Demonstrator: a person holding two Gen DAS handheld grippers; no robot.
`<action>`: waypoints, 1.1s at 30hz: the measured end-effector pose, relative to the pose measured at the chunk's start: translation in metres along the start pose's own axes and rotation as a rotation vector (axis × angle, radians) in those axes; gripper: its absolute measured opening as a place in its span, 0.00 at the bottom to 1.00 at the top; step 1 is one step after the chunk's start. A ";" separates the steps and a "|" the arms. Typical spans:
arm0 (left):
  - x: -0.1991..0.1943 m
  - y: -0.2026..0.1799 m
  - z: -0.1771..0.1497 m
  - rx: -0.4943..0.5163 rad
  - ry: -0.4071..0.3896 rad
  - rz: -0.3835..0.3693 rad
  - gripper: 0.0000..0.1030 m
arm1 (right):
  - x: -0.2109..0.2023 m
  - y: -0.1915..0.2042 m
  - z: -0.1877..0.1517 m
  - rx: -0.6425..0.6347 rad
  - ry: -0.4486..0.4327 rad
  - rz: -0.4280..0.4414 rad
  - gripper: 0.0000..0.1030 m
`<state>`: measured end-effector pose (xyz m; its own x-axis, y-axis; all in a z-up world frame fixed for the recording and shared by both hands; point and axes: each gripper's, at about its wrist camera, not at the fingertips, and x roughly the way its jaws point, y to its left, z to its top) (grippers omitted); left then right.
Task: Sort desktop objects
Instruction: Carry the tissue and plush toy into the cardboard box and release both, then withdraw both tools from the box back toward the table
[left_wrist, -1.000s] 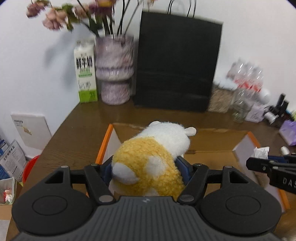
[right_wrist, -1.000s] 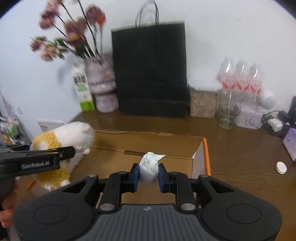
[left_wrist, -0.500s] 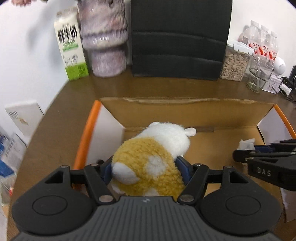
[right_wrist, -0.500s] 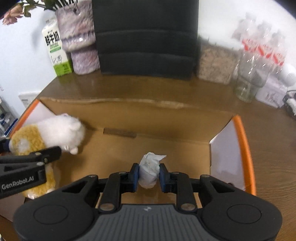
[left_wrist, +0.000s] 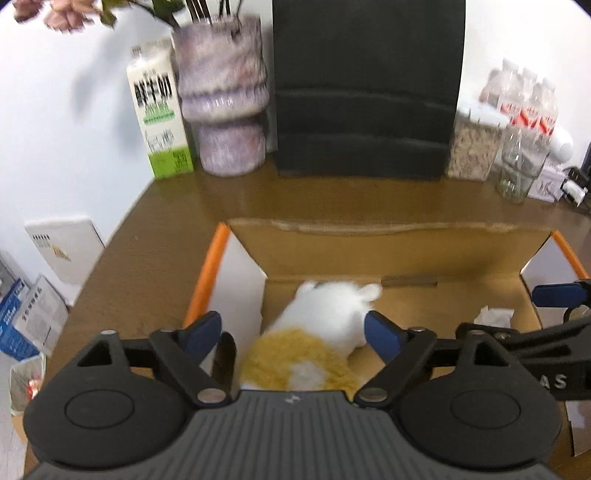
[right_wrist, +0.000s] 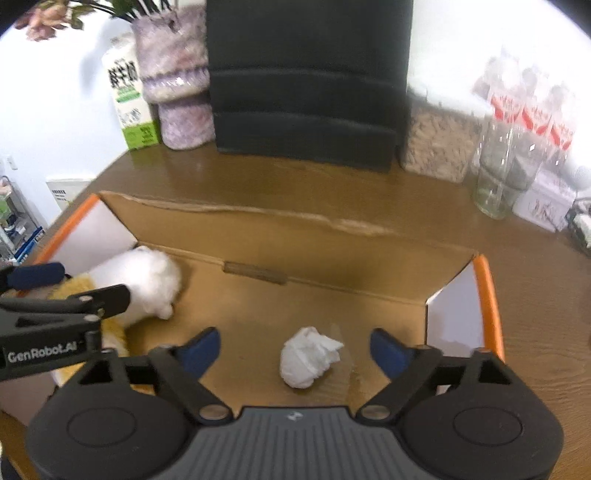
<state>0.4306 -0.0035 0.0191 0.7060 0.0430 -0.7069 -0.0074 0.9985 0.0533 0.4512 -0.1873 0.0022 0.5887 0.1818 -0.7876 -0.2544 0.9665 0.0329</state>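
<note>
Both tools, left (left_wrist: 291, 332) and right (right_wrist: 295, 345), hang spread wide over the cardboard box (right_wrist: 489, 306), plush toy (left_wrist: 317, 332) and crumpled tissue (right_wrist: 308, 356) lying released inside, apparently sorted.

Your left gripper's body hides the rear of the plush toy (left_wrist: 314, 343), so you cannot tell how its yellow end rests on the cardboard box (left_wrist: 406, 240) floor. Its white head is smeared by motion blur in the left wrist view. In the right wrist view, the left gripper's arm crosses the toy and covers its middle. The crumpled tissue (left_wrist: 493, 317) shows only as a small white scrap behind the right gripper in the left wrist view. The black paper bag (right_wrist: 306, 81) is cut off at the top in both views. The flowers (left_wrist: 62, 14) are blurred and clipped, and the water bottles (right_wrist: 524, 107) are too blurred to read.
</note>
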 end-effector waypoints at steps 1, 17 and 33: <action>-0.006 0.001 0.000 -0.003 -0.020 -0.002 0.93 | -0.006 0.000 -0.001 -0.004 -0.014 0.000 0.89; -0.145 0.027 -0.052 -0.019 -0.414 -0.054 1.00 | -0.159 0.015 -0.076 -0.064 -0.359 0.054 0.91; -0.203 0.048 -0.189 -0.121 -0.416 -0.056 1.00 | -0.242 0.014 -0.239 -0.032 -0.552 0.029 0.92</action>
<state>0.1532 0.0413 0.0324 0.9327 -0.0032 -0.3605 -0.0267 0.9966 -0.0778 0.1221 -0.2606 0.0460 0.8937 0.2840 -0.3473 -0.2942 0.9554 0.0244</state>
